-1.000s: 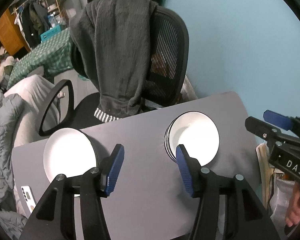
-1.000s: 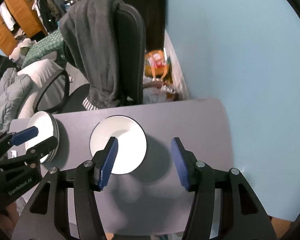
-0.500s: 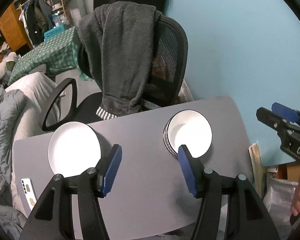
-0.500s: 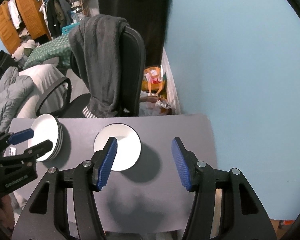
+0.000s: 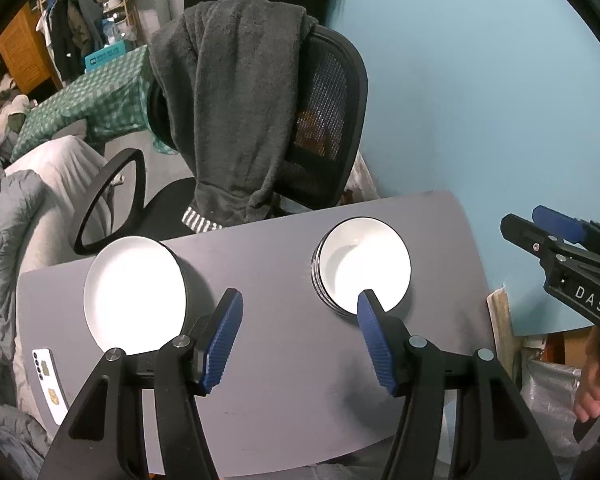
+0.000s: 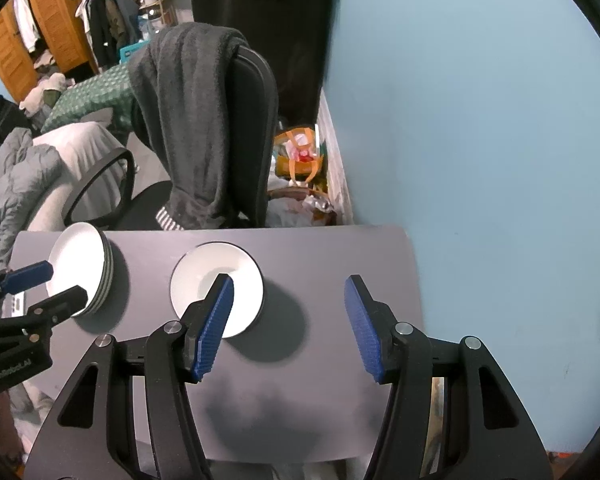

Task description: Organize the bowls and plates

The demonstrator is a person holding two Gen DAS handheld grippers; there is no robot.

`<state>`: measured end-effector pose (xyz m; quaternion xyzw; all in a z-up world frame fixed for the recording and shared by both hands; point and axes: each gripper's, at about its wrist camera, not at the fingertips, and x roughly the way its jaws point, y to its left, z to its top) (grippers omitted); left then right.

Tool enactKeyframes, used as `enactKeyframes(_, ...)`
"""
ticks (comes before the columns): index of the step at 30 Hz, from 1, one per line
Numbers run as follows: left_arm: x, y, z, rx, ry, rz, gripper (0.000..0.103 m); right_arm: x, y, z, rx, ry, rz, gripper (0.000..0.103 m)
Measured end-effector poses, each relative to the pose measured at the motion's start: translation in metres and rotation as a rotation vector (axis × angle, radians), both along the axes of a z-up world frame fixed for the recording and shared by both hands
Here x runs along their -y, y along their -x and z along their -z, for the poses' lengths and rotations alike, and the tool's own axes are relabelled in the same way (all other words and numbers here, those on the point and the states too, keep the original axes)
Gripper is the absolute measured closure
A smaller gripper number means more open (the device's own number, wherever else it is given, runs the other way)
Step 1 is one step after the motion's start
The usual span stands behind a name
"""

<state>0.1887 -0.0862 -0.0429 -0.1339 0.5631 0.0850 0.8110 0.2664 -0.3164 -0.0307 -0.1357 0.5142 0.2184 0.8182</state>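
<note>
Two stacks of white dishes stand on a grey table (image 5: 292, 392). In the left wrist view a stack of white bowls with dark outsides (image 5: 134, 288) is at the left and a stack of white plates with dark rims (image 5: 364, 264) at the right. In the right wrist view the bowls (image 6: 80, 268) are at the left and the plates (image 6: 216, 284) in the middle. My left gripper (image 5: 300, 336) is open and empty above the table's near side. My right gripper (image 6: 288, 324) is open and empty, above the table's right part.
A black office chair with a grey garment (image 5: 236, 108) stands behind the table. A blue wall (image 6: 480, 140) runs along the right edge. A white phone (image 5: 50, 384) lies at the table's left edge. Bags (image 6: 300, 156) lie on the floor by the wall.
Both grippers have pulled back and up from the table, so the dishes look smaller and farther. Both stay open and empty. The stacks have not moved.
</note>
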Motion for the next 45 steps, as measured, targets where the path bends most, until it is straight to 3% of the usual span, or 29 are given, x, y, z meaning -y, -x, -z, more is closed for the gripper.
enactKeyframes(12,-0.001,-0.016,0.019,-0.035,0.007,-0.01,0.042,0.002,-0.018,0.019,-0.047,0.011,-0.024,0.046)
enactKeyframes(17,-0.005,-0.023,0.047,-0.066,0.088,-0.046,0.042,0.001,-0.034,0.046,-0.156,-0.047,-0.047,0.046)
enactKeyframes(28,-0.003,-0.053,0.107,-0.171,0.094,-0.055,0.042,-0.016,-0.063,0.114,-0.299,-0.029,-0.131,0.046)
enactKeyframes(45,-0.005,-0.066,0.155,-0.251,0.193,-0.058,0.042,-0.044,-0.067,0.158,-0.346,0.052,-0.278,0.046)
